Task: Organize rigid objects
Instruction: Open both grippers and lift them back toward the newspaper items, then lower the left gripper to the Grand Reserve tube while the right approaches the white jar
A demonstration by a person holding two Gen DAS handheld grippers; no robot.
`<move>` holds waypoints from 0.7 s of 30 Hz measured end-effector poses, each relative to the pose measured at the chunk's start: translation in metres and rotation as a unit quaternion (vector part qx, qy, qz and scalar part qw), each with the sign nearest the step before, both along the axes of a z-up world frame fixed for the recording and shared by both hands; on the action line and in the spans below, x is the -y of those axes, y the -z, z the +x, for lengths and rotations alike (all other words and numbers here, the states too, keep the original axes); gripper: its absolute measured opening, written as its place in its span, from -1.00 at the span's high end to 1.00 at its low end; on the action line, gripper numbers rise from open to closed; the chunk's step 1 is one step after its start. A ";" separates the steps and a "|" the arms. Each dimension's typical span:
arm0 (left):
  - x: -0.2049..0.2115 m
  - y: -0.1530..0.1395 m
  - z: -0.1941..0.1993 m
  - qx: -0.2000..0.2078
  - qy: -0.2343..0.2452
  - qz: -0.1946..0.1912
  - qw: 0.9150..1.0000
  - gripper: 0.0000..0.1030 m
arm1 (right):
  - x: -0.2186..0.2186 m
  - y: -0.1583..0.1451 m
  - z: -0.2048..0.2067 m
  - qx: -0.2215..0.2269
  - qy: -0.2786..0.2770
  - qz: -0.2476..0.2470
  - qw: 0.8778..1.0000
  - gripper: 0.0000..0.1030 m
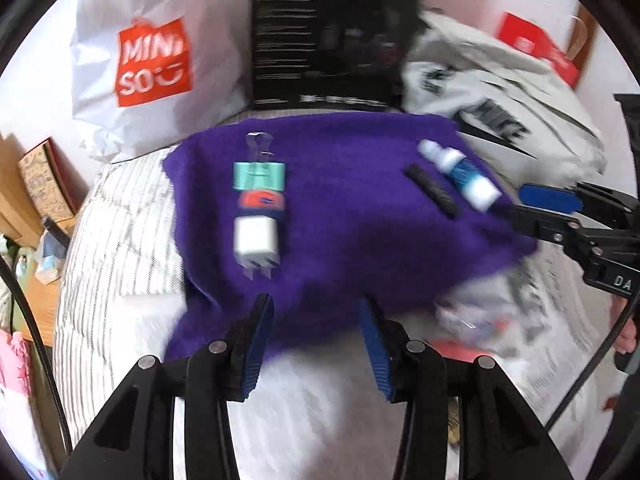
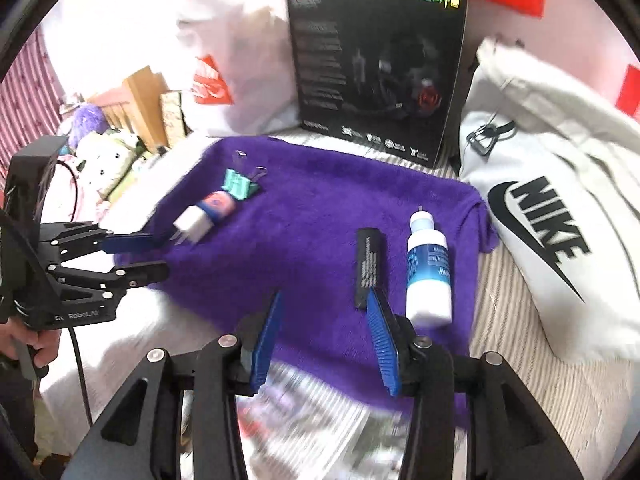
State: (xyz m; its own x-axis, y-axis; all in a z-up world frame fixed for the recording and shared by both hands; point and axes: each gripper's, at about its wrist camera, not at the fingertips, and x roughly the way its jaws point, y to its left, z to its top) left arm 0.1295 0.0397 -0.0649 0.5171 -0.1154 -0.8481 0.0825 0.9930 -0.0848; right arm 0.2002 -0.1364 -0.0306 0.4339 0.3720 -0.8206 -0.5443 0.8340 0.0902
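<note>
A purple towel [image 1: 340, 208] [image 2: 320, 224] lies on the bed. On its left lie a teal binder clip [image 1: 259, 176] [image 2: 239, 185], an orange-and-blue small object [image 1: 262, 201] [image 2: 218, 205] and a white plug adapter [image 1: 255, 240] [image 2: 192, 222], in a row. On its right lie a black stick [image 1: 434, 191] [image 2: 368, 266] and a white bottle with a blue label [image 1: 460, 174] [image 2: 428, 268]. My left gripper [image 1: 316, 308] [image 2: 158, 254] is open and empty at the towel's near edge. My right gripper [image 2: 326, 300] [image 1: 516, 204] is open and empty, just short of the stick and bottle.
A white Miniso bag [image 1: 152, 60], a black headset box [image 2: 380, 68] and a white Nike bag [image 2: 560, 220] stand behind and right of the towel. Printed paper [image 2: 320, 420] lies at the towel's near edge. A wooden shelf and plush toys [image 2: 108, 156] are on the left.
</note>
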 end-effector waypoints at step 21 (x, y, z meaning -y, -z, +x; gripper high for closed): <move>0.074 0.047 -0.053 -0.072 0.050 -0.014 0.996 0.09 | 0.045 0.036 -0.121 -0.075 0.030 0.028 0.996 0.11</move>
